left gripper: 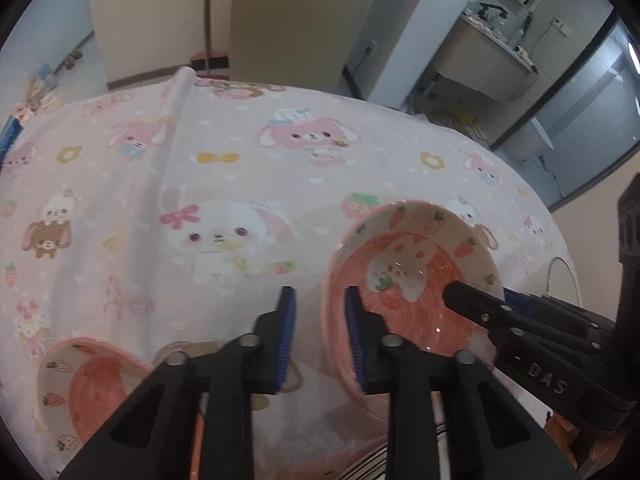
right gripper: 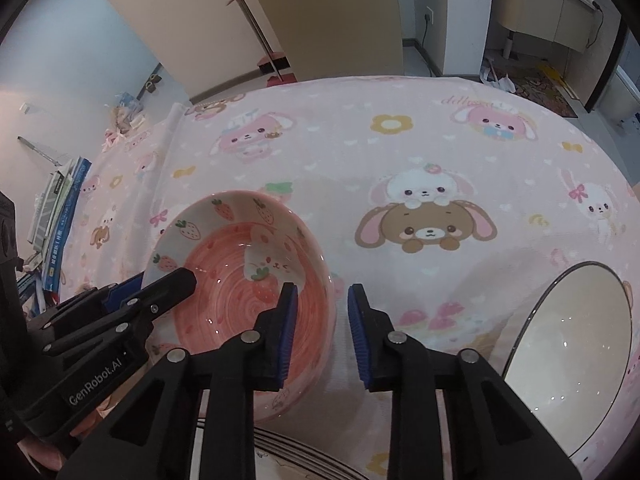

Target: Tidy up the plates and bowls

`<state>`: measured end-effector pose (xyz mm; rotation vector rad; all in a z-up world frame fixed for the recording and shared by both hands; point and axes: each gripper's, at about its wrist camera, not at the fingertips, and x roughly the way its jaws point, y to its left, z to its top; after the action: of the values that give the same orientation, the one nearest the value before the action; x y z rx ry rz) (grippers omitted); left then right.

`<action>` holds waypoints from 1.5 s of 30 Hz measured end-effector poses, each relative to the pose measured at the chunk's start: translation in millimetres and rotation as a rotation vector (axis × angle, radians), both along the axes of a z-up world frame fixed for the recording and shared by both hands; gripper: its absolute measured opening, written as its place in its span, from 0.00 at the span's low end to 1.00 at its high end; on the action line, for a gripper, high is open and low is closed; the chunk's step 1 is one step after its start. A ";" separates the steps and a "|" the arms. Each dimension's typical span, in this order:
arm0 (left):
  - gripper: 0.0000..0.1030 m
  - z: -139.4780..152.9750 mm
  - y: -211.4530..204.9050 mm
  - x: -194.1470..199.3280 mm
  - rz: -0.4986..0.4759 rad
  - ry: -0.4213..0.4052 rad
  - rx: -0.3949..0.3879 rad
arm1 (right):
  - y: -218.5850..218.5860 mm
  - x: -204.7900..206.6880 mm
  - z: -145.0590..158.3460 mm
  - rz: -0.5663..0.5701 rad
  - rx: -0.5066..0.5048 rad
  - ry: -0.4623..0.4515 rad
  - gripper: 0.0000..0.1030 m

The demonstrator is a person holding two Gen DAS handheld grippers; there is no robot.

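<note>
A pink strawberry-and-bunny bowl (left gripper: 412, 276) (right gripper: 244, 264) is held tilted above the pink cartoon cloth. My left gripper (left gripper: 320, 340) straddles the bowl's left rim, one finger inside and one outside; it also shows in the right wrist view (right gripper: 160, 284). My right gripper (right gripper: 322, 332) straddles the bowl's right rim the same way; it shows in the left wrist view (left gripper: 480, 300). Whether the pads press the rim is unclear. A second pink strawberry bowl (left gripper: 84, 392) sits at lower left. A plain white plate (right gripper: 572, 340) lies at the right.
A striped plate edge (right gripper: 280, 452) shows below the held bowl. The table is covered by a pink cloth (left gripper: 240, 140) with a fold at the left. Books (right gripper: 60, 220) are stacked off the left edge. Cabinets and a fridge stand behind.
</note>
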<state>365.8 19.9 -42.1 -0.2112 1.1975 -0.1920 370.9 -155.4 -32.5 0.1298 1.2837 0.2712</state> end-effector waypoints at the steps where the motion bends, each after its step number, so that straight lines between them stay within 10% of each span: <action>1: 0.14 -2.6 -2.3 0.5 -0.012 0.005 0.000 | 0.6 0.1 -1.0 0.000 -0.007 0.003 0.19; 6: 0.09 -6.3 -10.2 0.0 -0.023 -0.013 0.058 | 3.7 -0.6 -2.7 0.013 -0.028 0.001 0.07; 45: 0.09 104.5 34.0 -64.2 0.020 -0.240 0.094 | 40.7 -49.5 93.2 0.079 0.021 -0.205 0.07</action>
<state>301.6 53.8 62.4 -0.1139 0.9630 -0.1389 321.4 -114.8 60.7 0.0675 1.0840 0.3572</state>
